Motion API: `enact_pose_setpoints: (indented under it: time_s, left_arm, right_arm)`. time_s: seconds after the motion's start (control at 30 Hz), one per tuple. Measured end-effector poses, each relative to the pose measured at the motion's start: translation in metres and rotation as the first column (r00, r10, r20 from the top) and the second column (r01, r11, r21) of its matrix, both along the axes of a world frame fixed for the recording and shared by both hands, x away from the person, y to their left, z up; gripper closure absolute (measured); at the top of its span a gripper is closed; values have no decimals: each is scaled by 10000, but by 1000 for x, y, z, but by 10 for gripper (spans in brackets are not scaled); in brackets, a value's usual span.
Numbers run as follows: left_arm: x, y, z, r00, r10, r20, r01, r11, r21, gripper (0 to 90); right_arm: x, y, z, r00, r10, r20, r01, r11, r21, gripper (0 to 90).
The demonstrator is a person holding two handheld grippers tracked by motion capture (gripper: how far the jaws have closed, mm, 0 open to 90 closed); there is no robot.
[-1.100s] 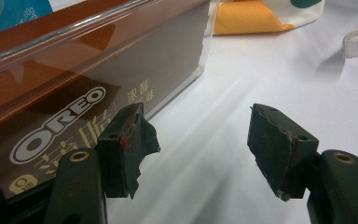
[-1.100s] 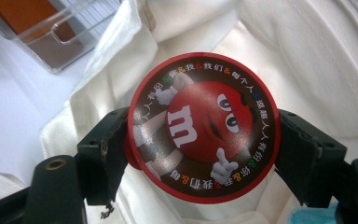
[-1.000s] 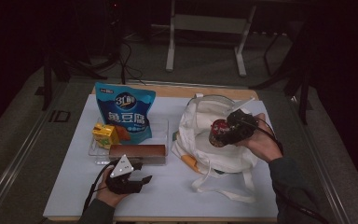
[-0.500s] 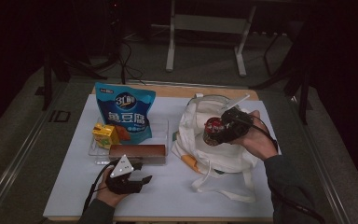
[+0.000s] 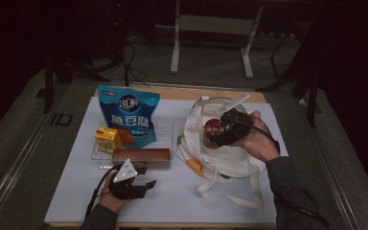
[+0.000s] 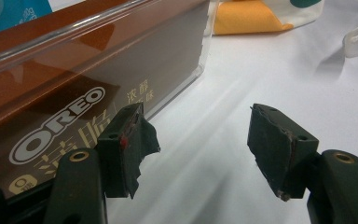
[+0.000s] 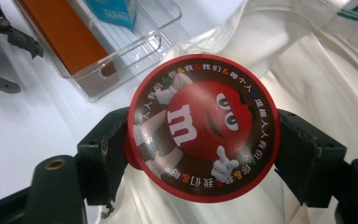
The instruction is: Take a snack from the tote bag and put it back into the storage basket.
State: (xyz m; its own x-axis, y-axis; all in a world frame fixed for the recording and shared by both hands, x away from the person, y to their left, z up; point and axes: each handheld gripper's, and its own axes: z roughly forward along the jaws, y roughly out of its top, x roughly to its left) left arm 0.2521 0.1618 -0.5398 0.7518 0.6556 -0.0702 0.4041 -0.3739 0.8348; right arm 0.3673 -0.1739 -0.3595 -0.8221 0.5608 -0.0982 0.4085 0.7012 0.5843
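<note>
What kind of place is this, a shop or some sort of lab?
Probably a lab or recording studio, not a shop: snacks sit staged on a white table, metal stand legs and loose cables stand on the floor behind it, and the surroundings are dark.

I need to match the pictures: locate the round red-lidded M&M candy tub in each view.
High view: round red-lidded M&M candy tub right of centre, in right gripper, over white cloth bag.
Left gripper view: not in it.
Right gripper view: tub centre, between the jaws.
Shared landmark: clear plastic tray.
</note>
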Motion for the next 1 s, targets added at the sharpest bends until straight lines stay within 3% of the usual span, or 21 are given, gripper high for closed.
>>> enact_pose_setpoints:
  time_s: [1.0]
  left_arm:
    - [0, 1, 0, 10000, 5, 5, -5, 10000, -48, 373]
  right_arm:
    - [1, 33, 3, 9978, 651, 99, -653, 9976, 215, 251]
